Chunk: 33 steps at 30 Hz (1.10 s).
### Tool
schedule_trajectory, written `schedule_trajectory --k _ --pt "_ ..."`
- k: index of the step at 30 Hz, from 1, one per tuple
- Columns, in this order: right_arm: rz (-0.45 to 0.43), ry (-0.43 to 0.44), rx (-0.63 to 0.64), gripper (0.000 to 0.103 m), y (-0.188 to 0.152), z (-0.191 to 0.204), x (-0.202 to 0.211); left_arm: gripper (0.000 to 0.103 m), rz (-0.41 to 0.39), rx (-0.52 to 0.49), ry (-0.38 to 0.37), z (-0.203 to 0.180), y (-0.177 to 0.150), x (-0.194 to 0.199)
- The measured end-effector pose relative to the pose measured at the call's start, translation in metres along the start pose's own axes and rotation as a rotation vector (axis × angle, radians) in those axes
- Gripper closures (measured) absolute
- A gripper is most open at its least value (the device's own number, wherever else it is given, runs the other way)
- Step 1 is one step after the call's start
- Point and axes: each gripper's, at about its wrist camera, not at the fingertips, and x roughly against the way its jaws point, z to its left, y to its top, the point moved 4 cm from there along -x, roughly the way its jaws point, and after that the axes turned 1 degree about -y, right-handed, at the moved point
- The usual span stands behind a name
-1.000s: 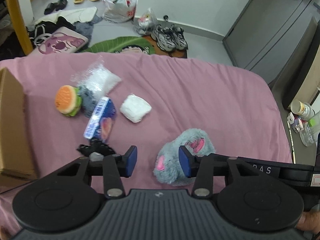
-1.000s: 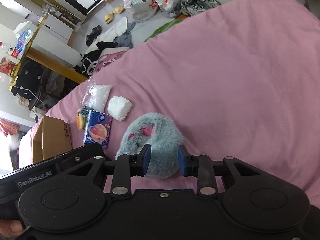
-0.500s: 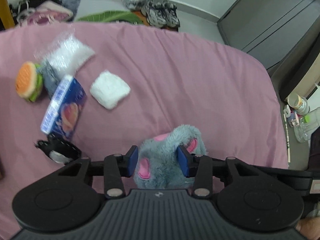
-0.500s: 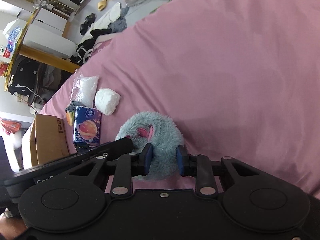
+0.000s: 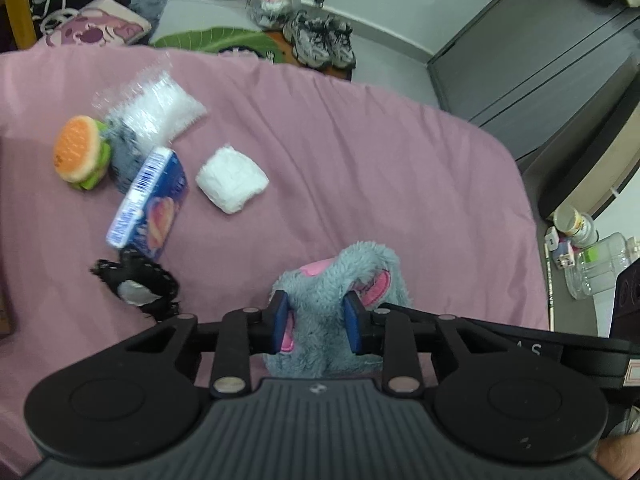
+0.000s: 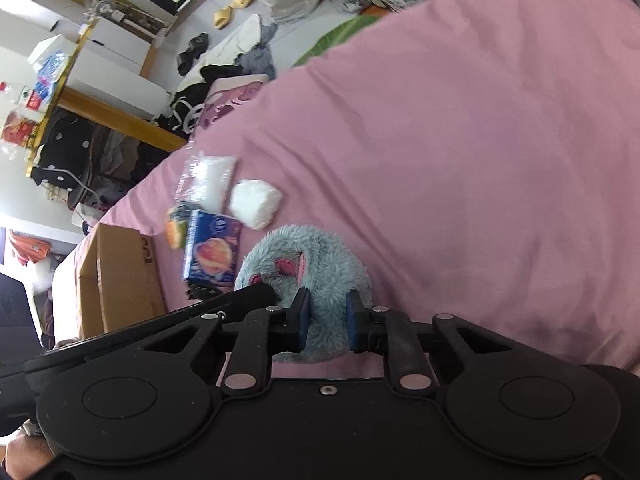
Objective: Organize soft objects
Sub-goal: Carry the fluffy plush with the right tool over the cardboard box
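Pink bedsheet (image 5: 360,152) fills both views. At lower centre, left gripper (image 5: 316,322) and right gripper (image 6: 325,320) each pinch the grey-blue fluffy plush (image 5: 340,280). Farther, upper left: blue pack (image 5: 150,200), white bundle (image 5: 231,178), burger toy (image 5: 80,152).

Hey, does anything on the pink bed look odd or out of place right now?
Yes: both the left gripper and right gripper pinch the same fluffy grey slipper. Its partner lies buried under the blue packet.

grey-blue plush (image 5: 352,276), pink sheet (image 5: 360,152)
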Motion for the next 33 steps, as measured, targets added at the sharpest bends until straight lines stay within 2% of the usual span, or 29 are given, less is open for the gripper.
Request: schedule_trajectory --k 14,33 --pt "-0.114 0.035 0.134 0.085 -0.014 0.078 0.038 0.074 -0.174 0.022 -0.026 0.027 -0.002 0.089" --pt "-0.182 0.092 0.306 0.085 -0.042 0.195 0.044 0.074 -0.369 0.124 -0.015 0.099 -0.014 0.194"
